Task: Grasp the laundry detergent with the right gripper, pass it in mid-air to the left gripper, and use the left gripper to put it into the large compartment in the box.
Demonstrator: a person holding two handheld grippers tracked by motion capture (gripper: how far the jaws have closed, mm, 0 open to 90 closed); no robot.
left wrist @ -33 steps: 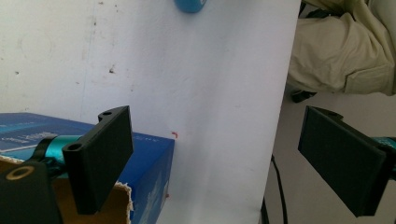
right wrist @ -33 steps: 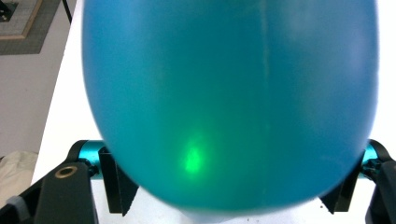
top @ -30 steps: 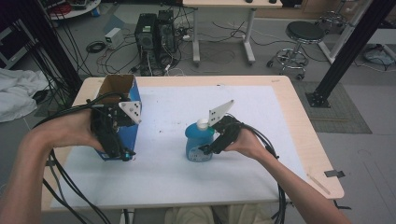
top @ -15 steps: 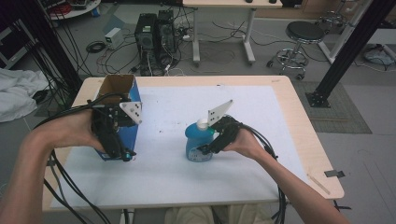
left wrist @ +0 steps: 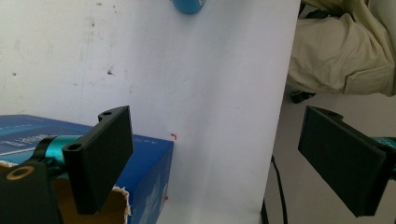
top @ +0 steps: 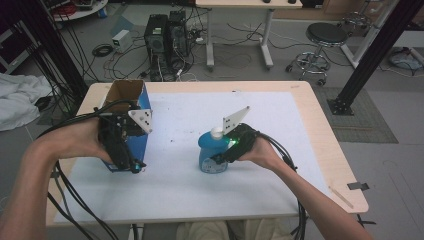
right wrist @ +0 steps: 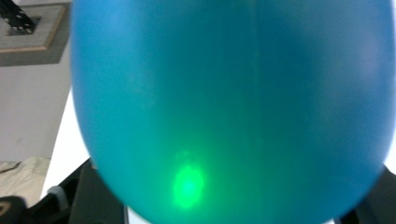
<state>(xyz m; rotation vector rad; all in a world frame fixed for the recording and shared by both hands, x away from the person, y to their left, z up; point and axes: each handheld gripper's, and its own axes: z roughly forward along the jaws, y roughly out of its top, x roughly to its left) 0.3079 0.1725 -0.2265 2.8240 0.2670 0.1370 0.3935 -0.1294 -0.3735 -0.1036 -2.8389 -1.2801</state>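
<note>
On the white surface (top: 280,130) a blue bottle (top: 212,155) with a white cap stands up, near the middle, and the right gripper (top: 227,152) has its fingers on both sides of it; they have just been closing in on the bottle's round body. Over at the left side, the left gripper (top: 122,150) sits at the open blue box (top: 142,102), well apart from the bottle, and its fingers (left wrist: 100,158) stand wide with one over the box's torn edge.

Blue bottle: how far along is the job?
Done: right gripper reached the blue bottle, upright on the table. In hand: its fingers have just been closing around it; left gripper, open, sits at the blue box. Left: lifting the bottle, probably.
</note>
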